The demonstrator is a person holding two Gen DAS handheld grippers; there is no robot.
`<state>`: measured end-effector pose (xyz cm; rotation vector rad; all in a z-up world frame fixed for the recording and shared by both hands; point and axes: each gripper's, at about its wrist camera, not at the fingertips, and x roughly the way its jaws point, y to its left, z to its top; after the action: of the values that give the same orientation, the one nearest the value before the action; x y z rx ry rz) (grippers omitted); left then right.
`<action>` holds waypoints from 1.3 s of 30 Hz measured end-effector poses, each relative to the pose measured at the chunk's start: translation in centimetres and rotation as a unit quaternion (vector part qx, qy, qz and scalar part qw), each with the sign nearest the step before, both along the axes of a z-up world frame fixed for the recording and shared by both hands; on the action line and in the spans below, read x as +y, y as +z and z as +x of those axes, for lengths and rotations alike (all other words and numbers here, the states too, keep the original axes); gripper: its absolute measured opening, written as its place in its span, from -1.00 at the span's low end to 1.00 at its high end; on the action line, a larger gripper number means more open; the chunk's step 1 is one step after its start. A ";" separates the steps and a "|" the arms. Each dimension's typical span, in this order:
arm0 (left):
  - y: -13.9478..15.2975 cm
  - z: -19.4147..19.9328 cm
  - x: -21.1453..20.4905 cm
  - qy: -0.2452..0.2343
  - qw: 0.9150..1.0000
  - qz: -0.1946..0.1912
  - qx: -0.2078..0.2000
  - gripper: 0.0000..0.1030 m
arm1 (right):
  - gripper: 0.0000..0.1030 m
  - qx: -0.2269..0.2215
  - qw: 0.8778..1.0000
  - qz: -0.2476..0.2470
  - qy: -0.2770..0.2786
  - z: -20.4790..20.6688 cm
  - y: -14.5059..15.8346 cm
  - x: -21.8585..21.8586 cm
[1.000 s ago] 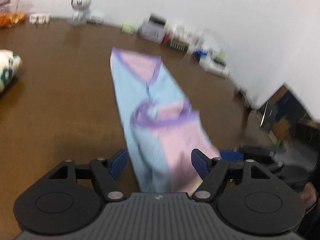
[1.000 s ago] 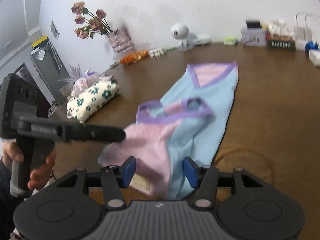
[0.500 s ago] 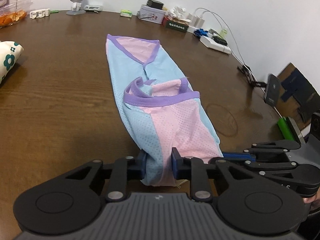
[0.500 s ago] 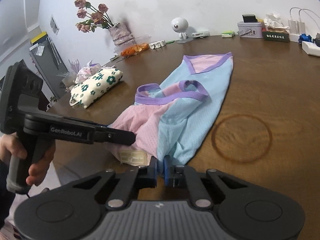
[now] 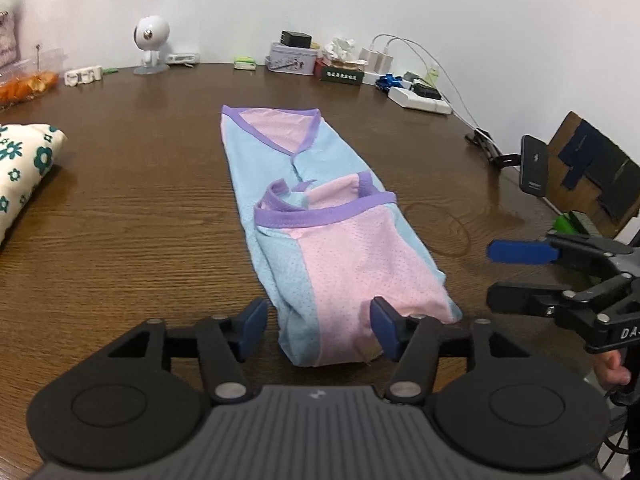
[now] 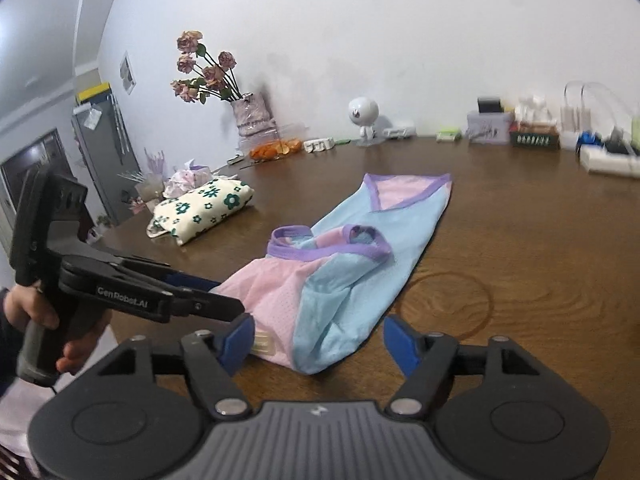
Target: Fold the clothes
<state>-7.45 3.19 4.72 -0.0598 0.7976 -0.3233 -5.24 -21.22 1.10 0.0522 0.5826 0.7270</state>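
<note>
Left wrist view: my left claw [image 5: 318,326] is spread wide, its blue pads either side of the near end of the top [image 5: 320,216] and gripping nothing; the right pad sits against the pink cloth, the left one just clear of the blue edge. I see the top lying lengthwise on the brown bench [image 5: 120,208], folded narrow, with a purple-trimmed neckline at the far end and a second purple-trimmed band doubled over the middle. My right claw [image 5: 520,276] shows at the right edge, spread too, apart from the cloth.

From the right wrist view, my right claw [image 6: 318,344] hangs spread over the near blue corner of the top [image 6: 360,256], holding nothing. The left claw [image 6: 216,294] reaches in from the left, a hand [image 6: 28,312] on its grip. A floral pouch [image 6: 200,208] lies well apart from the top, to its left.
</note>
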 end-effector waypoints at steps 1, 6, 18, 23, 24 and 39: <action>0.0 0.0 0.0 0.000 1.000 0.002 -0.002 0.19 | 0.44 -0.017 1.000 -0.004 -0.006 -0.3 0.1 -0.1; -0.1 0.1 -0.3 -0.007 1.000 0.013 -0.014 0.27 | 0.76 -0.077 0.996 0.023 -0.038 -1.5 0.3 -1.2; -0.2 -1.0 -0.9 -0.005 0.998 0.035 -0.046 0.47 | 0.75 -0.053 0.997 -0.014 -0.052 -1.8 -0.5 0.1; 0.4 -1.6 -0.6 -0.001 0.998 0.035 -0.061 0.51 | 0.76 -0.091 0.992 0.031 -0.086 -2.7 0.2 -1.3; 0.6 -1.8 -0.5 0.000 0.997 0.034 -0.064 0.52 | 0.76 -0.097 0.989 0.051 -0.098 -2.9 0.5 -1.7; 1.5 -3.3 -0.8 -0.019 0.995 0.034 -0.087 0.64 | 1.00 -0.106 0.983 0.060 -0.136 -3.6 2.9 -3.7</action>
<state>-10.80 2.34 6.22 0.0467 0.6366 -0.3331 -8.82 -24.87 4.05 0.1613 0.3181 0.4938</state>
